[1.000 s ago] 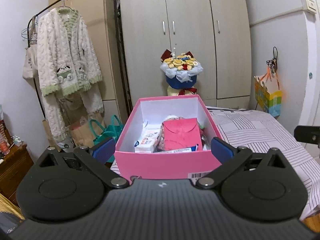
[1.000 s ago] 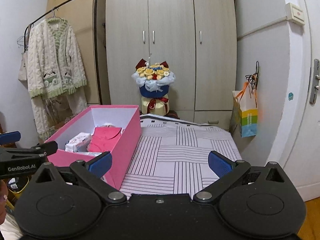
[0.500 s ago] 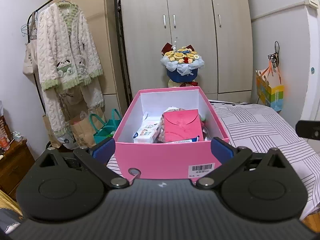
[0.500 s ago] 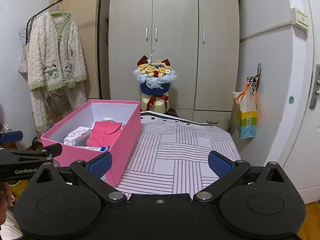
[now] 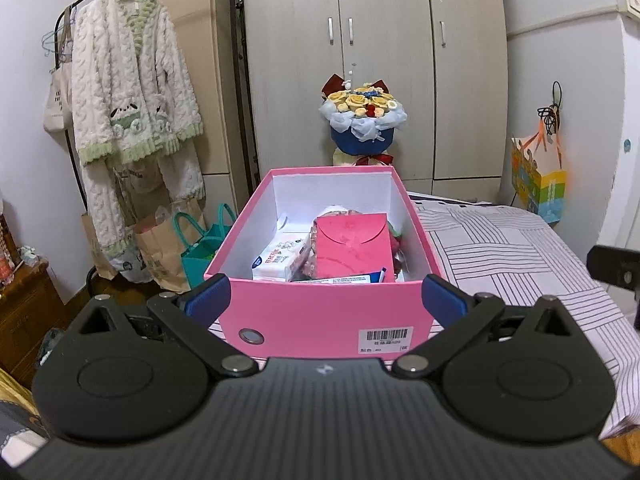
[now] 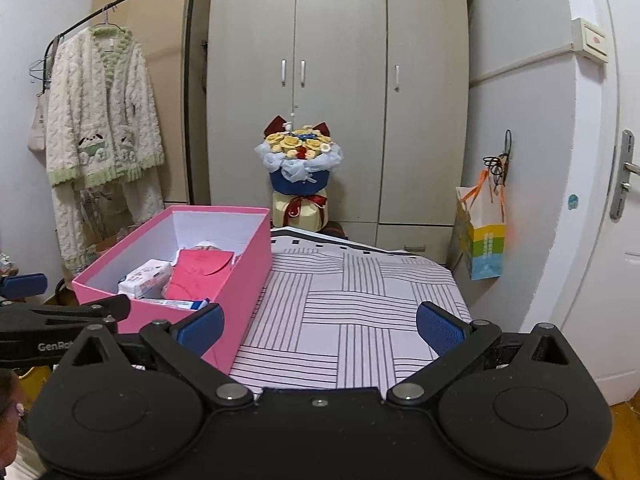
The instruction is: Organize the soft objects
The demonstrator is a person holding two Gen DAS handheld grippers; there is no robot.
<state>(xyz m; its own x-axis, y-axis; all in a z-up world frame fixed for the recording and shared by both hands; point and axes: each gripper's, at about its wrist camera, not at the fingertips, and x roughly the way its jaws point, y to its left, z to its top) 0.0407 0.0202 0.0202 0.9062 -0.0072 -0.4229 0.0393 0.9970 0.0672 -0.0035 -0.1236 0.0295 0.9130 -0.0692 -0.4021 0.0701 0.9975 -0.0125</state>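
The left gripper is hovering level with its fingers spread wide, empty, facing the near end of the pink box on the striped bedspread, while the right gripper, equally spread and empty, is pointing across the bedspread beside it.

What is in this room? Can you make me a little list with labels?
box: pink box, open, on the striped bed
inside box: red envelope, white tissue pack, other things partly hidden
left claw: open, empty, in front of the box
right claw: open, empty, over the bed
behind box: flower bouquet by the wardrobe
on rack: fluffy white pajamas
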